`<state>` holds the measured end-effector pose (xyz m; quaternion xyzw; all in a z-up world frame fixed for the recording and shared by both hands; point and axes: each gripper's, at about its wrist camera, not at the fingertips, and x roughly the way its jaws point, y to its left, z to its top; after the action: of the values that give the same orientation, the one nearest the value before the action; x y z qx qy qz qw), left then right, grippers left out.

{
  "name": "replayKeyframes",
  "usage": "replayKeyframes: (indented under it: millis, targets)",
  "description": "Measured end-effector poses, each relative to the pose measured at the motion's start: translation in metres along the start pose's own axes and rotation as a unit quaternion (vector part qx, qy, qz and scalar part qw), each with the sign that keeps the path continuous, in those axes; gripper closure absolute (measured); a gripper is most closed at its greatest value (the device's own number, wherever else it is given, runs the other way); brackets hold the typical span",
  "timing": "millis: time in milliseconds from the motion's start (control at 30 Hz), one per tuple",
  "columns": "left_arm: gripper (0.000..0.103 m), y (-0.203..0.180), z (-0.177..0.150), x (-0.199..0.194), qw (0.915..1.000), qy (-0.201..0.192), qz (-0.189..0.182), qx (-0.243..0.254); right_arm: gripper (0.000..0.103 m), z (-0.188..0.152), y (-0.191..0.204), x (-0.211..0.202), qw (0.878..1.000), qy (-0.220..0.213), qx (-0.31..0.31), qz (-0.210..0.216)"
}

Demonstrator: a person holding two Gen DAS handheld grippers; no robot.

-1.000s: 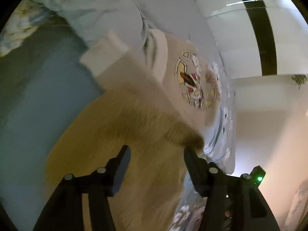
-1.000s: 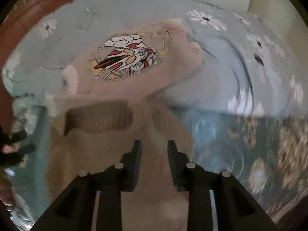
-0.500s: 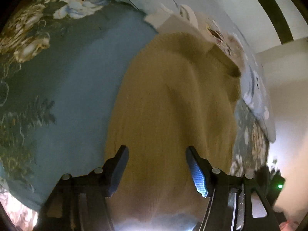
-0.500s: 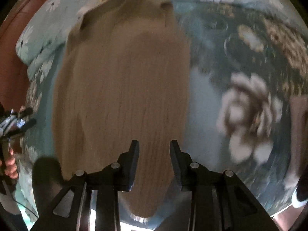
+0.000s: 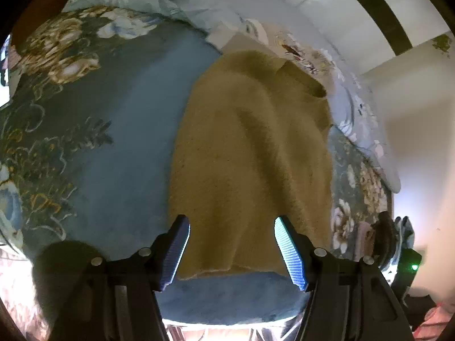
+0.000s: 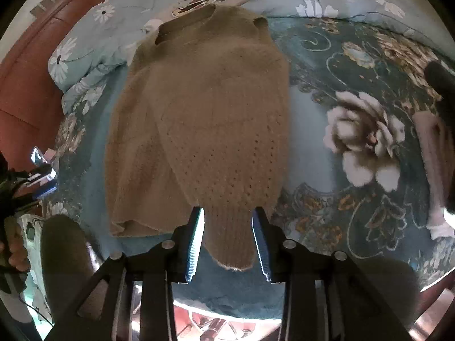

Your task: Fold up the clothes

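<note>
A tan knit sweater (image 6: 199, 108) lies flat on the bed with its neck at the far end and a sleeve folded down across its body. It also shows in the left wrist view (image 5: 250, 153). My right gripper (image 6: 227, 221) is open, its jaws on either side of the sleeve cuff (image 6: 230, 244) near the bed's front edge. My left gripper (image 5: 231, 230) is open and wide above the sweater's bottom hem. Neither holds any cloth.
The bed has a teal floral cover (image 6: 355, 130). A light blue daisy quilt (image 6: 93, 37) and a cream garment with a cartoon print (image 6: 199, 0) lie at the far end. A reddish headboard (image 6: 25, 65) is at left. A white wall (image 5: 412, 130) is at right.
Both grippers pulled back from the neck end to the sweater's bottom edge. The view now takes in the whole sweater. The right gripper's jaws opened slightly wider.
</note>
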<state>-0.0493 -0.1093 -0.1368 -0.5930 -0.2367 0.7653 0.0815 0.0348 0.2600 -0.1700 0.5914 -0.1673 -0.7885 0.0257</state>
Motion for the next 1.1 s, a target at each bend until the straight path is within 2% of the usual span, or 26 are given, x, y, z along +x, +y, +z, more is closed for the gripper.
replayKeyframes:
  millis: [133, 367, 600, 700, 833, 933, 1100]
  targets:
    - [0.036, 0.008, -0.01, 0.027, 0.9994, 0.029, 0.011, -0.016, 0.066, -0.005, -0.018, 0.019, 0.999, 0.019, 0.03, -0.001]
    - [0.036, 0.053, -0.029, 0.082, 0.9931, 0.081, 0.041, -0.074, 0.066, -0.017, -0.039, 0.057, 0.994, 0.057, 0.094, 0.013]
    - [0.036, 0.079, -0.042, 0.117, 0.9872, 0.093, 0.02, -0.128, 0.066, -0.021, -0.044, 0.072, 0.989, 0.054, 0.134, 0.03]
    - [0.036, 0.077, -0.042, 0.119, 0.9876, 0.092, 0.007, -0.128, 0.05, -0.022, -0.047, 0.067, 0.988, 0.041, 0.141, 0.041]
    - [0.037, 0.074, -0.043, 0.121, 0.9879, 0.09, -0.012, -0.125, 0.048, -0.021, -0.05, 0.067, 0.987, 0.035, 0.152, 0.049]
    - [0.038, 0.072, -0.043, 0.123, 0.9879, 0.09, -0.026, -0.124, 0.048, -0.018, -0.04, 0.078, 0.989, 0.049, 0.134, 0.042]
    - [0.038, 0.068, -0.043, 0.125, 0.9875, 0.088, -0.05, -0.121, 0.048, -0.017, -0.033, 0.089, 0.989, 0.056, 0.137, 0.03]
